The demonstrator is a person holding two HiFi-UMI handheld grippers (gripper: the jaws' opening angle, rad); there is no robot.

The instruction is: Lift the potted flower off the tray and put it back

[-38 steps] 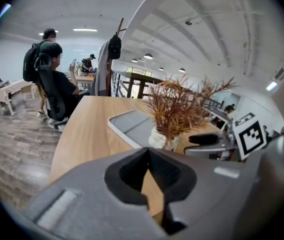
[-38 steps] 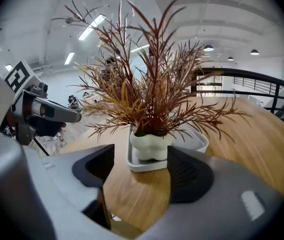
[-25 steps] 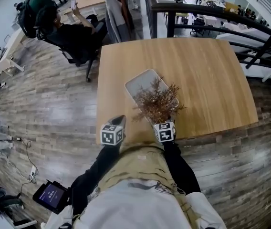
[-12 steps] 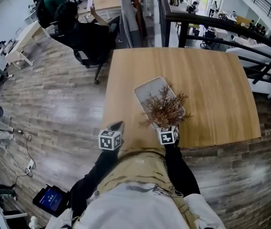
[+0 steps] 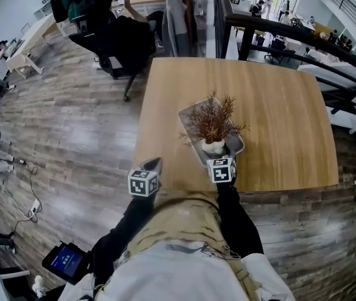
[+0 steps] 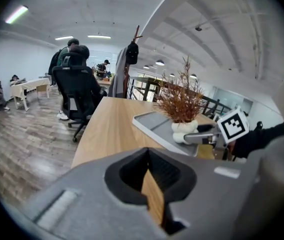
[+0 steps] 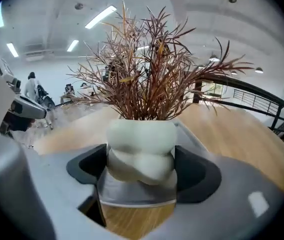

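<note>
The right gripper (image 7: 142, 173) is clamped on the potted flower (image 7: 142, 134) — one dark pad sits against each flank of its lumpy white pot (image 7: 141, 156), and the dry reddish-brown sprigs (image 7: 147, 69) fan out upright above the jaws. The pot is at the near end of the grey tray (image 6: 154, 123), over its surface; from where I stand I cannot tell whether the base rests on the tray or hangs just clear of it. The left gripper (image 6: 152, 184) has its jaws drawn together with nothing between them, only a thin sliver of wood showing through. It hangs at the near edge of the table (image 5: 272, 118), off to the left of the tray and apart from the pot. The tray lies slantwise on the light wooden table, toward the near side. Both grippers come out of black sleeves (image 5: 231, 212). Beyond the table's far-left corner, on the grey plank floor (image 5: 71, 137), stands a black office chair (image 6: 77, 91) with people (image 6: 72, 51) gathered behind it, and a dark railing (image 5: 291, 36) runs past the table's far-right side.
</note>
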